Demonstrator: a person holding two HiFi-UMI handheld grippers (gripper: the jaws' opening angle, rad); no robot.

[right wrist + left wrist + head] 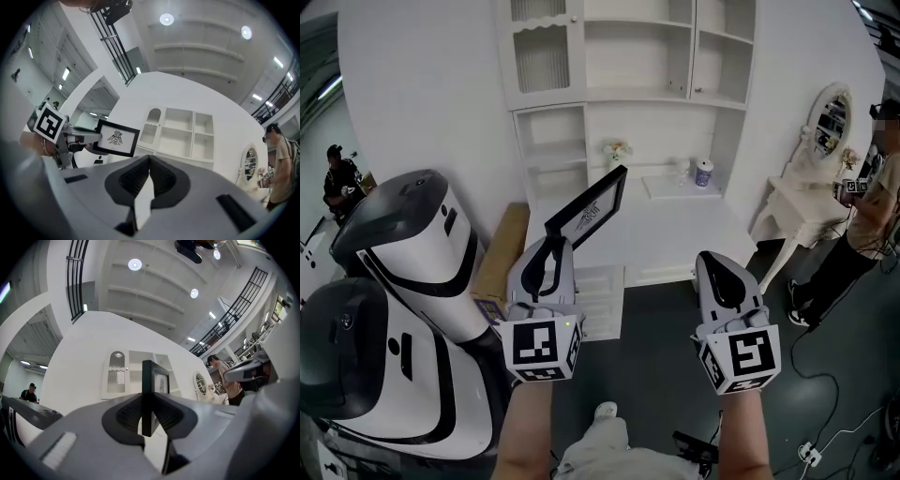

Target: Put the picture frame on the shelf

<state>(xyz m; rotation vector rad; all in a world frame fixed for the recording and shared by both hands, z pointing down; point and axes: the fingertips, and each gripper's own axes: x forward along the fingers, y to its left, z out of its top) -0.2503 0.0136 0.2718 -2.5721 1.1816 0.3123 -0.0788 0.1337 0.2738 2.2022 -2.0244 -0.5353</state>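
A black picture frame (591, 211) with a white bird print is held tilted in the air, in front of the white shelf unit (628, 94). My left gripper (546, 267) is shut on its lower edge. In the left gripper view the frame (149, 380) stands edge-on between the pads. My right gripper (724, 274) hovers to the right at about the same height, shut with nothing in it. The right gripper view shows the frame (116, 138) front-on, beside the left gripper's marker cube (49, 124), and the right gripper (149, 174) with its jaws touching.
The shelf's counter (675, 230) carries a small vase (616, 152) and a patterned jar (704, 172). Large white and black machines (403, 244) and a cardboard box (502, 253) stand at left. A dressing table with oval mirror (830, 117) and a person (862, 216) are at right.
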